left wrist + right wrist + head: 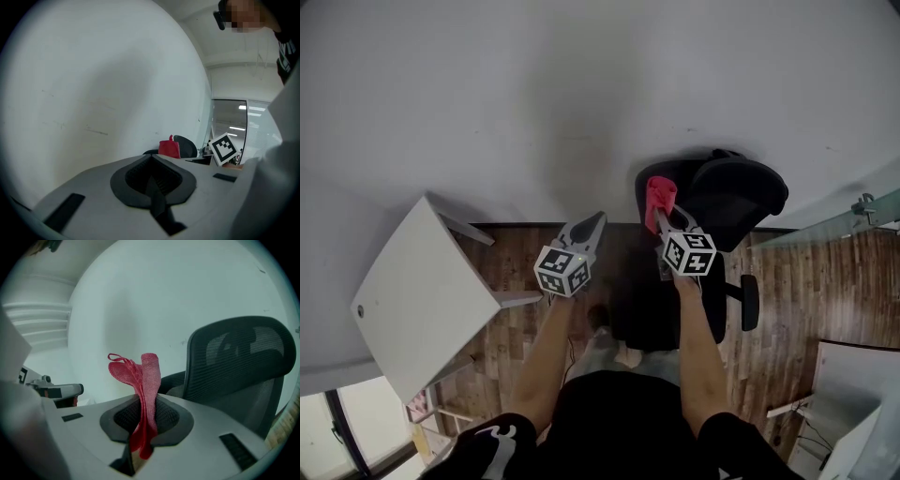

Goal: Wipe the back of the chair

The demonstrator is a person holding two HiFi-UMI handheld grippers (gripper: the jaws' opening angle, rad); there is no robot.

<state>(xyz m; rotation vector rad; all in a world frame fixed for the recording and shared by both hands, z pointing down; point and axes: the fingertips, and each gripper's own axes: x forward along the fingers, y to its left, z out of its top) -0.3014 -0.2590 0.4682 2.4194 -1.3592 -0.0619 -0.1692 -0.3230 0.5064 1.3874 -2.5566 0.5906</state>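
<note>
White wall, wood-plank floor [516, 272] below it. White square table [412, 291] stands at the floor's left side, near the wall.

Left gripper [594, 221] hangs in the air between table and chair. Its jaws are pressed together with nothing between them.

Right gripper [662, 221] is pinching a red knitted cloth [660, 195]. The cloth sticks up past the jaw tips, its lower end hanging out behind them.

Black mesh-back office chair [741, 192] sits at the floor's far edge, against the wall, on the right. The cloth is just beside the backrest's left edge; the right gripper view shows a gap, no contact.
</note>
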